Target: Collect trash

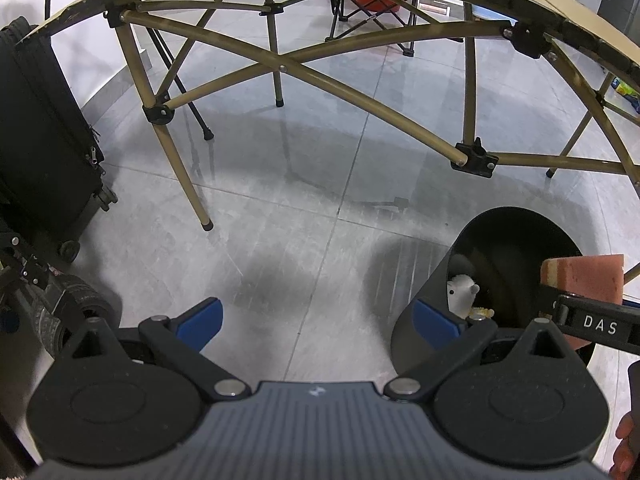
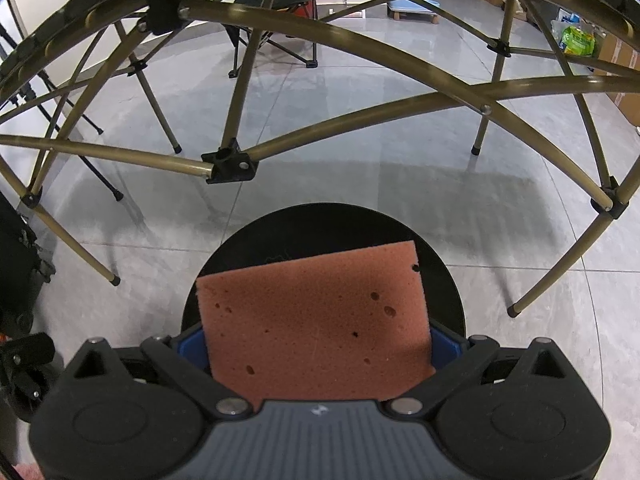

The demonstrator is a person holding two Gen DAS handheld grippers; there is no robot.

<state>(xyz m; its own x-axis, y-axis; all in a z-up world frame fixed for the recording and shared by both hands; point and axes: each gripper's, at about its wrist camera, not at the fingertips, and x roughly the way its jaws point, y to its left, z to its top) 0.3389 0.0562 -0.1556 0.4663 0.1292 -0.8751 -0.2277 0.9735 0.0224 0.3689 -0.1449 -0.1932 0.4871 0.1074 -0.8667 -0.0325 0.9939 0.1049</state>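
Note:
A black round trash bin point(image 1: 516, 248) stands on the grey tiled floor, with white crumpled trash point(image 1: 462, 289) inside it. It also shows in the right wrist view point(image 2: 444, 276). My right gripper point(image 2: 318, 344) is shut on a pink sponge point(image 2: 316, 316) and holds it over the bin's mouth. The sponge point(image 1: 584, 276) and the right gripper also show at the right edge of the left wrist view. My left gripper point(image 1: 318, 320) is open and empty, just left of the bin above the floor.
A folding table with tan crossed legs point(image 1: 280, 68) stands over the floor ahead of both grippers. A black wheeled suitcase point(image 1: 44, 140) stands at the left. A folding chair point(image 2: 276, 12) and boxes stand farther back.

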